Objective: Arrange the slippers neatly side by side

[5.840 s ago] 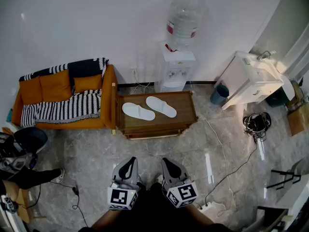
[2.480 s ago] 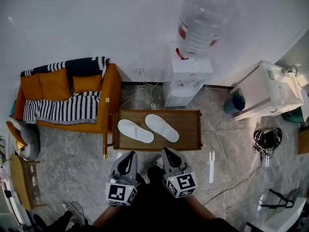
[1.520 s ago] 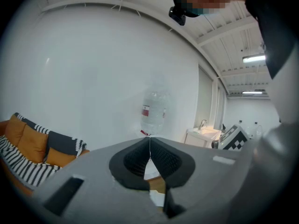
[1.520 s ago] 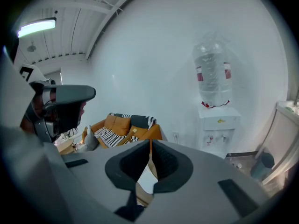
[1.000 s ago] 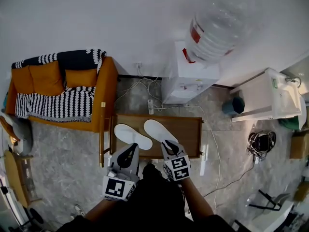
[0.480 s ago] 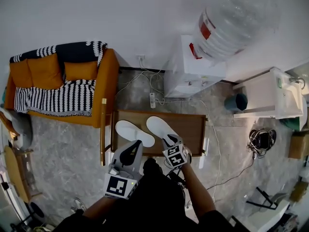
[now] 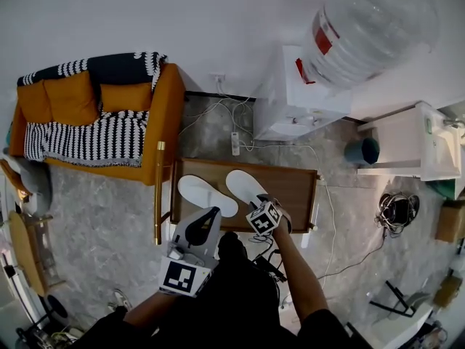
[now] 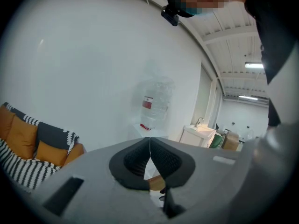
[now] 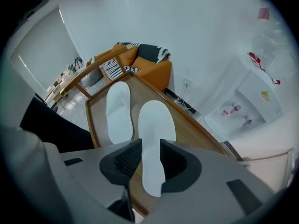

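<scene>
Right gripper (image 9: 150,158) has come forward to the table (image 7: 294,186); its jaws are opening astride the heel of the right slipper (image 9: 156,120), not pressing. Left gripper (image 8: 149,160) waits near us, pressed together. We pinch low, then slide it level beside the left slipper (image 9: 118,111).

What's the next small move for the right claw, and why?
Probably lower the right claw and close on the heel of the right slipper. Its jaws are opening with that heel showing between them, unpinched, and bare table separates it from the left slipper.
</scene>
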Motion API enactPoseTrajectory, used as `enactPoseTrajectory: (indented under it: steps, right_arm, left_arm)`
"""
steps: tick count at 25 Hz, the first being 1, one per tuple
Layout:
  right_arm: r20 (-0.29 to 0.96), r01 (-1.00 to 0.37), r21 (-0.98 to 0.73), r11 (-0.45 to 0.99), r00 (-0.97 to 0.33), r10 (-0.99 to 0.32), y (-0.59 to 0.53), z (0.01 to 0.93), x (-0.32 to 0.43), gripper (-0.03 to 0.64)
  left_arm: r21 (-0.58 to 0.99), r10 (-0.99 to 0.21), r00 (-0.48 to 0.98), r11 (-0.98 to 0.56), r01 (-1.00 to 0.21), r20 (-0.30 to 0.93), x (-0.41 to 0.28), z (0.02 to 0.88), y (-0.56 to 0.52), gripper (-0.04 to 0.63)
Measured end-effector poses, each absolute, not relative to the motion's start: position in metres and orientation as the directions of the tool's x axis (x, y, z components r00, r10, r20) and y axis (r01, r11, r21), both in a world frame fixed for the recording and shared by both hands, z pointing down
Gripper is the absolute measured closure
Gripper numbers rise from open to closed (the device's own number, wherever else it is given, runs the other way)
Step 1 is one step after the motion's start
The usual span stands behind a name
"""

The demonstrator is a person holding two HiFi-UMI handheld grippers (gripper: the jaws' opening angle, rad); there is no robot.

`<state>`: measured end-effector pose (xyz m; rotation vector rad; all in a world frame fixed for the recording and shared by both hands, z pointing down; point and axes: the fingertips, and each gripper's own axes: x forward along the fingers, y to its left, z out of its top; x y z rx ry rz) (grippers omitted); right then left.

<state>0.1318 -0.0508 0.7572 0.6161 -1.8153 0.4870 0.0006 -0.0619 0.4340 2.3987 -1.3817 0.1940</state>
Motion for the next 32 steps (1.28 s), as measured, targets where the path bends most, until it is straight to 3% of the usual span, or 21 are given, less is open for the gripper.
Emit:
enactPoseTrajectory:
  steps: [11,16,32]
  right_arm:
    - [0.975,-0.567,-0.01,0.823,-0.189,-0.118,-0.056,0.796,0.138,0.512]
    - [0.979,-0.567,0.018,0.824,-0.159,-0.13,-0.059,0.8,0.138,0.566]
    - [0.971,-0.648,0.014,0.761,-0.172,-0.164,-0.064,0.778,0.144,0.589]
  left_arm:
    - [0.239,-0.809,0.496,-0.437,-0.867,0.317,-0.006,0.442,-0.062,0.578]
    - [0.244,-0.807,0.492,-0.43,-0.869,0.327,-0.009,0.445,-0.063,0.578]
    - [0.24,-0.812,0.497,-0.44,-0.865,0.305,-0.014,0.438,-0.061,0.578]
